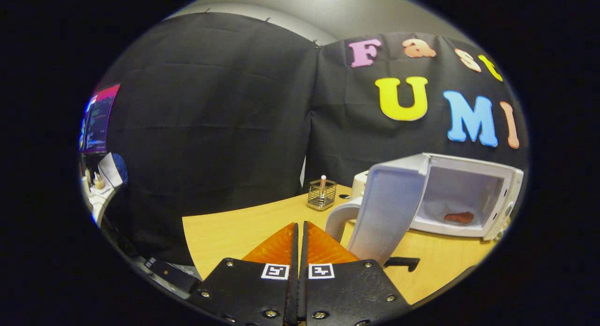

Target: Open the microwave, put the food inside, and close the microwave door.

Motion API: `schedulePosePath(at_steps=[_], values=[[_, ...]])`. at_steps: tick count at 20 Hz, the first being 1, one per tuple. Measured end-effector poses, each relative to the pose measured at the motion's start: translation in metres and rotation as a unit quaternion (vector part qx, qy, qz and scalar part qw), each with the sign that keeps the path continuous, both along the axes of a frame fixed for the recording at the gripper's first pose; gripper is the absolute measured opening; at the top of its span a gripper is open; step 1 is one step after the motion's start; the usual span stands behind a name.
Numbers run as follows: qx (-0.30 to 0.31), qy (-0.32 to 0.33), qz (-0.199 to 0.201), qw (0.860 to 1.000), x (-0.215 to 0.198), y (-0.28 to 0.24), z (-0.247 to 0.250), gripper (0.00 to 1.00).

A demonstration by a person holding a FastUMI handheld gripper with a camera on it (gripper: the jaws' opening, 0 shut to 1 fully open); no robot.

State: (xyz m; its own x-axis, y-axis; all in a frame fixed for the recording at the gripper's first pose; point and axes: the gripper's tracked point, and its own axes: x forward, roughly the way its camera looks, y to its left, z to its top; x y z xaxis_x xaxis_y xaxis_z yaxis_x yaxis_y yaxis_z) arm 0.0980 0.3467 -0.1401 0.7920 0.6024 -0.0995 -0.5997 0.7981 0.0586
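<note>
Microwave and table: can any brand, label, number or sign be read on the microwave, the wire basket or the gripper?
White plastic microwave, door open: no text readable; its control panel is too small to tell.
Small metal wire basket: no label visible.
Gripper, fingers shut on nothing: two square black-and-white markers, coded patterns and not words.
So there is no readable text.

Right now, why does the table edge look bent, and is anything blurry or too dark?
In the gripper view the fisheye lens bows the tan wooden table; the white microwave with its open door looks soft, the reddish-brown food dim inside; the shut tool is sharp.
</note>
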Motion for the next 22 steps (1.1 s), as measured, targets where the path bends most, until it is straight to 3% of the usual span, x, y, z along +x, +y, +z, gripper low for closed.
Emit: schedulePosePath(at_steps=[10,22], values=[[-0.001,-0.017,-0.04,0.999,-0.008,-0.06,0.004,0.01],[0.005,0.001,-0.181,0.983,0.046,-0.203,-0.01,0.01]])
